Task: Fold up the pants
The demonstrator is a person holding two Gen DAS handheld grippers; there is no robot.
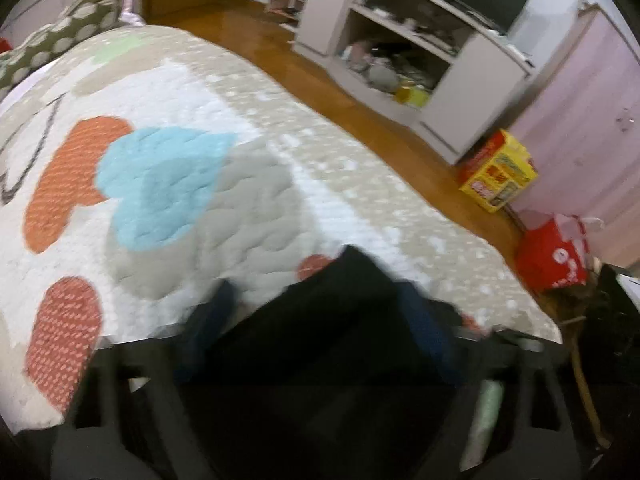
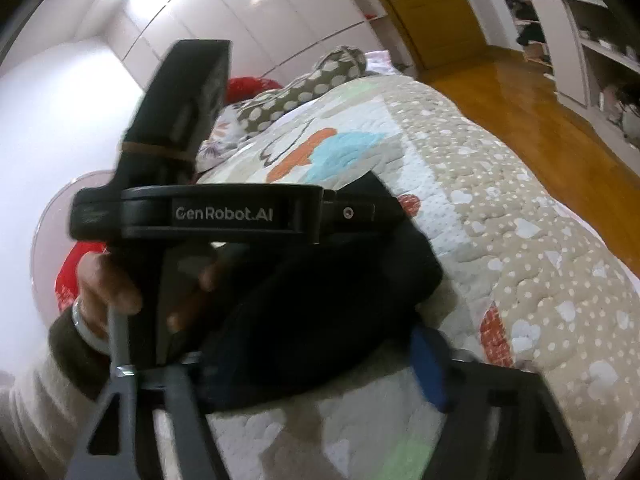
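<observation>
The black pants (image 1: pixel 332 300) lie bunched on a quilted bedspread (image 1: pixel 160 180) with orange, blue and grey patches. In the left wrist view, my left gripper (image 1: pixel 320 332) has its blue pads (image 1: pixel 216 320) on either side of the dark cloth, pressing on it. In the right wrist view the pants (image 2: pixel 340 300) form a thick black bundle on the quilt (image 2: pixel 520 240). My right gripper (image 2: pixel 320 368) clamps its near end, with one blue pad (image 2: pixel 428 364) showing. The left gripper's housing (image 2: pixel 224 216), held by a hand (image 2: pixel 108 280), crosses the bundle's far side.
A polka-dot pillow (image 1: pixel 72 28) lies at the head of the bed. Past the bed's edge is wooden floor (image 1: pixel 360 92), with a grey shelf unit (image 1: pixel 400 60), a yellow and red box (image 1: pixel 496 172) and a red bag (image 1: pixel 556 256). White wardrobe doors (image 2: pixel 240 20) stand behind.
</observation>
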